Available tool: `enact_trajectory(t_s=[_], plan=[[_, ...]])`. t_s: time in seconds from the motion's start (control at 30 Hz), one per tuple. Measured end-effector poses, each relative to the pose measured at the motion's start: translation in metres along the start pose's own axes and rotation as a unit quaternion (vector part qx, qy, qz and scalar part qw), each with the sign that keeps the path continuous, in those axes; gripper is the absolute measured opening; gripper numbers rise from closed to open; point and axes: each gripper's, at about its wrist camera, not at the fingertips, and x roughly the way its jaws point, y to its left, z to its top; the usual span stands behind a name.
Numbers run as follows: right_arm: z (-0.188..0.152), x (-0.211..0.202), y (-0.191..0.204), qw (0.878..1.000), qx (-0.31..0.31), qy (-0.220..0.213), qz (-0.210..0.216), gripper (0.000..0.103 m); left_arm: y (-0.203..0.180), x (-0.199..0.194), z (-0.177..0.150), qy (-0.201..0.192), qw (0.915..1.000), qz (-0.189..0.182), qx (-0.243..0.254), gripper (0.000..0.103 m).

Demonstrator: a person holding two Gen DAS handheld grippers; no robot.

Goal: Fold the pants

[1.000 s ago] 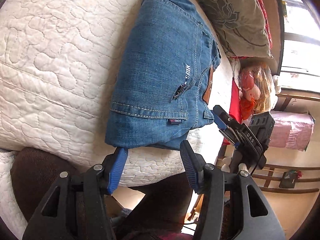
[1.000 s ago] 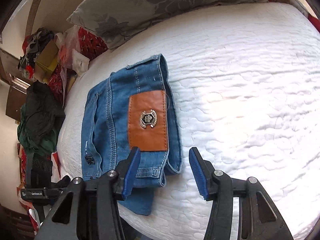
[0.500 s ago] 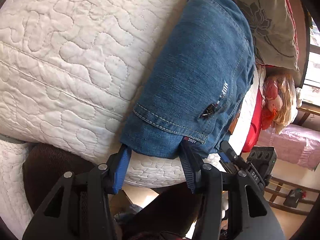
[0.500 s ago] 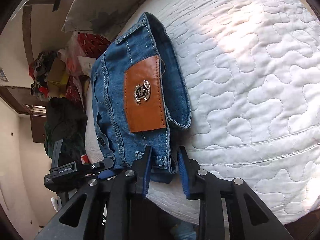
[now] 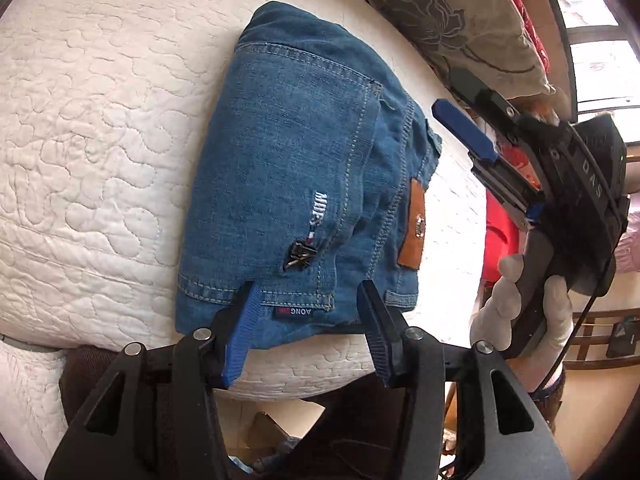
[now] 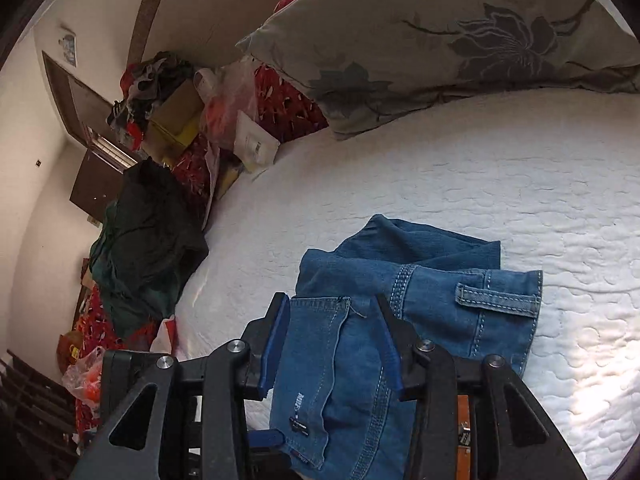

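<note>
The folded blue jeans lie on the white quilted bed, near its edge, with a brown leather patch at the waistband. My left gripper is open, its blue pads at the near edge of the bundle, one on each side of the small label. My right gripper shows in the left wrist view, open, above and to the right of the jeans, held by a white-gloved hand. In the right wrist view the right gripper is open with the jeans seen between its fingers.
A grey flowered pillow lies at the head of the bed. A dark green garment, red cloth, boxes and plastic bags crowd the bed's far side. Beyond the bed edge is a wooden floor with a rack.
Both grippers had narrowed around the jeans' edge half a second ago; now both are wide open. The right gripper has lifted up and away to the right of the bundle.
</note>
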Motion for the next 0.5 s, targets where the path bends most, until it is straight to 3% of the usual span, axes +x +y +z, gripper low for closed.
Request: enact_trajectory(t_s=[0.17, 0.27, 0.33, 0.43, 0.5], plan=[[0.001, 0.057, -0.029, 0.997, 0.022, 0.052, -0.048, 0.030, 0.006, 0.013, 0.003, 0.007, 0.9999, -0.003, 0.012, 0.049], [-0.001, 0.032, -0.026, 0.999, 0.019, 0.027, -0.025, 0.033, 0.010, 0.003, 0.001, 0.014, 0.9994, -0.029, 0.012, 0.049], [-0.004, 0.004, -0.030, 0.999, 0.038, 0.007, -0.007, 0.045, 0.016, -0.009, 0.001, 0.011, 0.9991, -0.039, 0.010, 0.049], [-0.019, -0.036, -0.053, 0.997, 0.075, -0.021, -0.008, 0.059, 0.024, -0.028, 0.007, -0.018, 0.9993, -0.032, 0.009, 0.050], [-0.036, -0.051, -0.073, 0.994, 0.105, -0.026, -0.013, 0.060, 0.028, -0.035, 0.015, -0.032, 0.9992, -0.022, 0.002, 0.050]])
